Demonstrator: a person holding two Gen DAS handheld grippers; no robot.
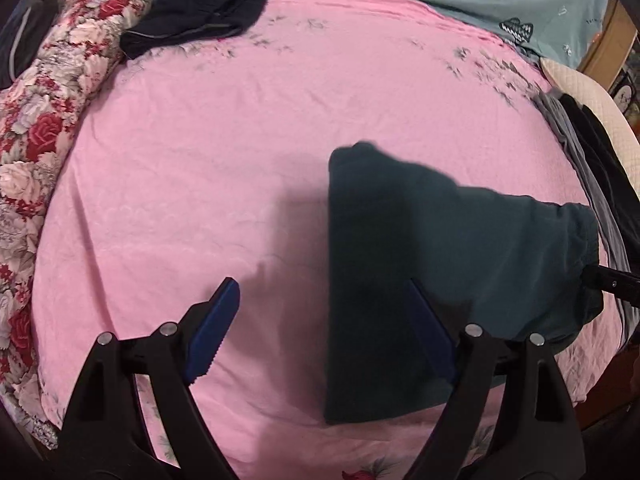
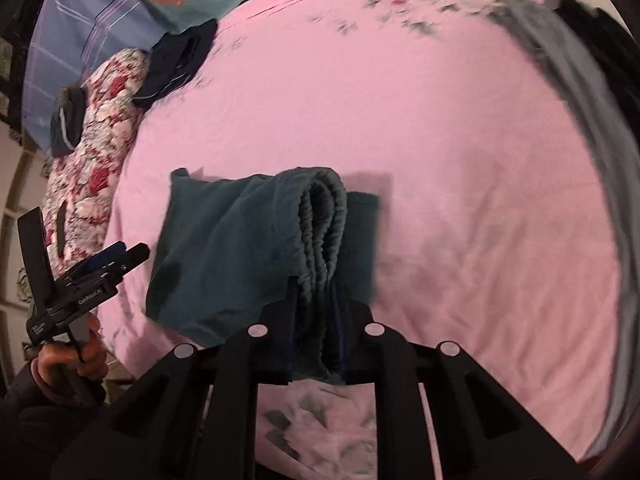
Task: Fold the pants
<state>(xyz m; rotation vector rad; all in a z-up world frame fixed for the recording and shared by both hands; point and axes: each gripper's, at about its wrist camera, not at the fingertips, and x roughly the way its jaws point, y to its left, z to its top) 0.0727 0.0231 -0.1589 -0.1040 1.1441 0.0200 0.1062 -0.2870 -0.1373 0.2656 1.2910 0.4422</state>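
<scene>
My right tongs (image 2: 316, 320) are clamped on the gathered waistband of the teal pants (image 2: 224, 248), which lie folded on the pink bed (image 2: 460, 160) just ahead. My left tongs (image 1: 324, 320) hang wide, empty. The soft, limp cloth will sag; I would grip bunched edges.

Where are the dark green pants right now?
The pants lie partly folded on the pink bedsheet, their elastic waistband pinched in the right gripper. In the left wrist view they sit right of the open left gripper.
</scene>
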